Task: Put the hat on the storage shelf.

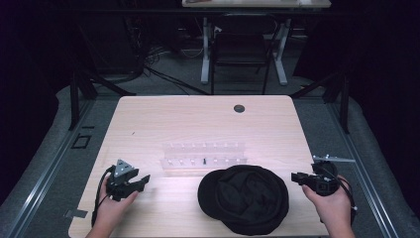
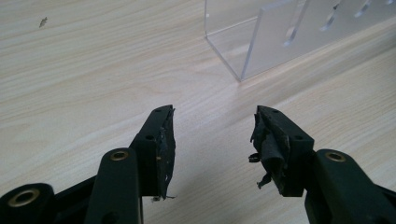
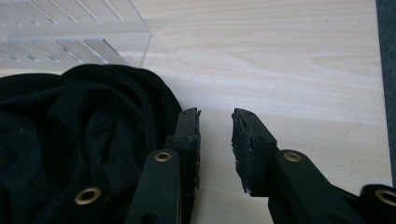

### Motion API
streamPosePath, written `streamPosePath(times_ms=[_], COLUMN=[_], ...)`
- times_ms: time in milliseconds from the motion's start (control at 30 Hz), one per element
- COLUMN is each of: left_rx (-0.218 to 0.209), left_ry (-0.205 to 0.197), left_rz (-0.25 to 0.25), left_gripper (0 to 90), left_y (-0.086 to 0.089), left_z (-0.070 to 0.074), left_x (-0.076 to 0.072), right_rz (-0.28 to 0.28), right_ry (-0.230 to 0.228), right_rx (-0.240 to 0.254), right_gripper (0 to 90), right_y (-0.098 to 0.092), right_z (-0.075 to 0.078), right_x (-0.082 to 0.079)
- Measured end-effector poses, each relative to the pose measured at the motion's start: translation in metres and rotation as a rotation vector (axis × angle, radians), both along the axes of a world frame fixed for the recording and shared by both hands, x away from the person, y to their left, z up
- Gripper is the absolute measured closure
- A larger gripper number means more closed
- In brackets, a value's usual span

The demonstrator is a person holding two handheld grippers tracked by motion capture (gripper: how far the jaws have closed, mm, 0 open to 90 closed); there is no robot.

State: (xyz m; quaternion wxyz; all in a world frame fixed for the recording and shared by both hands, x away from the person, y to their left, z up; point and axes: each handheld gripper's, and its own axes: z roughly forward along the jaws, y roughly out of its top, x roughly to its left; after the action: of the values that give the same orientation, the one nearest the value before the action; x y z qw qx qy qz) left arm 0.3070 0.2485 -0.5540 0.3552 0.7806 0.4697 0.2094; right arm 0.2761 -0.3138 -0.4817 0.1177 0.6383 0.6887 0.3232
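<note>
While both your grippers stand open and empty, the black cap (image 1: pixel 243 198) lies crown-down at the table's (image 1: pixel 148 114) near edge, just before the clear rack (image 1: pixel 204 154)

Left gripper (image 1: pixel 142 180) waits well apart, right gripper (image 1: pixel 296 176) just beside the cap; it's likely soft and light (floppy cloth), so pinch its rim

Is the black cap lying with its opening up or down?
Opening up: the black cap shows its folded inner lining and its hollow inside on the table.
</note>
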Motion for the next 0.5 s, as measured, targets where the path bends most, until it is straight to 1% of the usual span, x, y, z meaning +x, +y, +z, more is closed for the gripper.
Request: streamPosePath(times_ms=[33, 100, 133, 167, 200, 233, 300, 400, 433, 467, 500], left_rx=[-0.002, 0.0, 0.003, -0.001, -0.001, -0.002, -0.005, -0.014, -0.015, -0.02, -0.012], left_ry=[0.0, 0.003, 0.009, 0.002, 0.002, 0.004, -0.003, -0.007, -0.007, -0.006, -0.005], left_rz=[0.0, -0.001, -0.001, -0.007, -0.007, -0.004, -0.005, -0.004, -0.01, -0.015, -0.026], left_gripper=[48.1, 48.0, 48.0, 47.7, 47.7, 47.6, 47.6, 47.4, 47.4, 47.2, 47.1], left_y=[0.0, 0.0, 0.0, 0.0, 0.0, 0.0, 0.0, 0.001, 0.0, -0.001, -0.002], left_z=[0.0, 0.0, 0.001, 0.0, 0.0, 0.0, 0.0, 0.0, 0.0, -0.001, 0.0], left_x=[-0.001, -0.001, -0.001, -0.002, -0.002, -0.004, -0.006, -0.008, -0.008, -0.008, -0.008], right_rz=[-0.001, 0.006, 0.006, 0.018, 0.018, 0.028, 0.039, 0.052, 0.063, 0.061, 0.065], right_ry=[0.029, 0.048, 0.048, 0.07, 0.07, 0.085, 0.1, 0.124, 0.13, 0.134, 0.145], right_rx=[-0.008, -0.021, -0.021, -0.025, -0.025, -0.032, -0.042, -0.045, -0.042, -0.045, -0.045], right_gripper=[71.3, 71.3, 71.3, 71.3, 71.3, 71.3, 70.9, 69.2, 68.6, 68.4, 68.4], right_y=[0.0, 0.0, 0.0, 0.002, 0.002, 0.004, 0.006, 0.009, 0.009, 0.01, 0.01], right_z=[0.003, 0.006, 0.006, 0.009, 0.009, 0.011, 0.013, 0.016, 0.016, 0.017, 0.017], right_x=[0.002, 0.004, 0.004, 0.005, 0.005, 0.005, 0.006, 0.006, 0.006, 0.007, 0.007])
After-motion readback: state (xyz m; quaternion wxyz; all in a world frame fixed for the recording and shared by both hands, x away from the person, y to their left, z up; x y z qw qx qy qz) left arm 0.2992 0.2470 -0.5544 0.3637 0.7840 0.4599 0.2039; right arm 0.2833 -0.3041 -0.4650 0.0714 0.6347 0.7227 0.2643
